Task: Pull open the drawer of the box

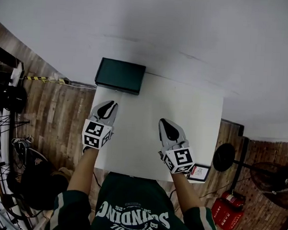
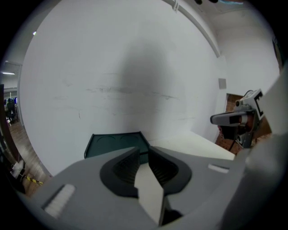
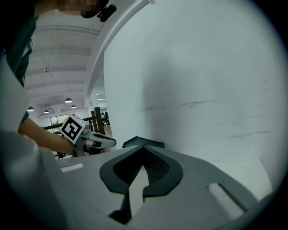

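A dark green box (image 1: 120,75) sits at the far left corner of the white table (image 1: 183,105), against the wall. It looks closed, and I see no drawer pulled out. My left gripper (image 1: 109,105) hovers just in front of the box, pointing at it, jaws shut with nothing between them. In the left gripper view the box (image 2: 118,144) lies right beyond the jaw tips (image 2: 143,150). My right gripper (image 1: 164,122) is over the table's middle, further from the box, shut and empty. In the right gripper view the box (image 3: 143,141) peeks over the closed tips (image 3: 144,146).
The white wall rises directly behind the box. A small framed card (image 1: 199,172) lies at the table's near right corner. A black round stand (image 1: 223,157) and a red object (image 1: 228,212) are on the wooden floor to the right, and dark clutter (image 1: 11,99) to the left.
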Motion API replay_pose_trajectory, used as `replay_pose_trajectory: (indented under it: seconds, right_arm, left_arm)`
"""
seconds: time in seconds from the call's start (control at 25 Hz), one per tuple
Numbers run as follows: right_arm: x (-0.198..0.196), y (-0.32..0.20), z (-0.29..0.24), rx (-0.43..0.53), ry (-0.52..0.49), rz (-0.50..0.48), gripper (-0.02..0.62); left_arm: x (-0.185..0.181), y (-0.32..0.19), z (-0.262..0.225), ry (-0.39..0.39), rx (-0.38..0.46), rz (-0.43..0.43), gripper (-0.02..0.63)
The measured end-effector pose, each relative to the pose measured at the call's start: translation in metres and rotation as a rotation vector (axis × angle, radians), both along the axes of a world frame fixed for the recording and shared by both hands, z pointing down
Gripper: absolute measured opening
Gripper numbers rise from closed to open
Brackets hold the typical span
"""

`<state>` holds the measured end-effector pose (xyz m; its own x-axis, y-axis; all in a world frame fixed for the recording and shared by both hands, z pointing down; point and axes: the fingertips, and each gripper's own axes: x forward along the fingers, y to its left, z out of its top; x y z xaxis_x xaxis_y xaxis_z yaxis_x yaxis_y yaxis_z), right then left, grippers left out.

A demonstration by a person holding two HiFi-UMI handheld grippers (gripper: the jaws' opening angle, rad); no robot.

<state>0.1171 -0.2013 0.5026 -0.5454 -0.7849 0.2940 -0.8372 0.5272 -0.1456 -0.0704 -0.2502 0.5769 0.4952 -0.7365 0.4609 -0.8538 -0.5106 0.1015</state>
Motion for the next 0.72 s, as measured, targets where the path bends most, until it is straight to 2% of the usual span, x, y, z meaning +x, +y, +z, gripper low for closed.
replay_pose_trajectory:
  seconds: [0.08,0.16,0.36,0.72]
  right_arm:
    - [-0.001,-0.002,0.006,-0.014,0.009,0.005,0.002]
    - [0.001,-0.002,0.012,-0.029,0.017,0.014,0.002]
    - [0.009,-0.005,0.024,-0.064,0.036,0.038,0.002]
    - [0.019,-0.003,0.041,-0.112,0.059,0.083,0.002]
  left_arm:
    - [-0.006,-0.009,0.018,0.001,-0.043,-0.014,0.091]
    - [-0.013,-0.017,0.037,0.009,-0.094,-0.044,0.173]
    - [-0.023,-0.036,0.075,0.032,-0.197,-0.103,0.175]
    - [-0.033,-0.069,0.132,0.135,-0.373,-0.189,0.175]
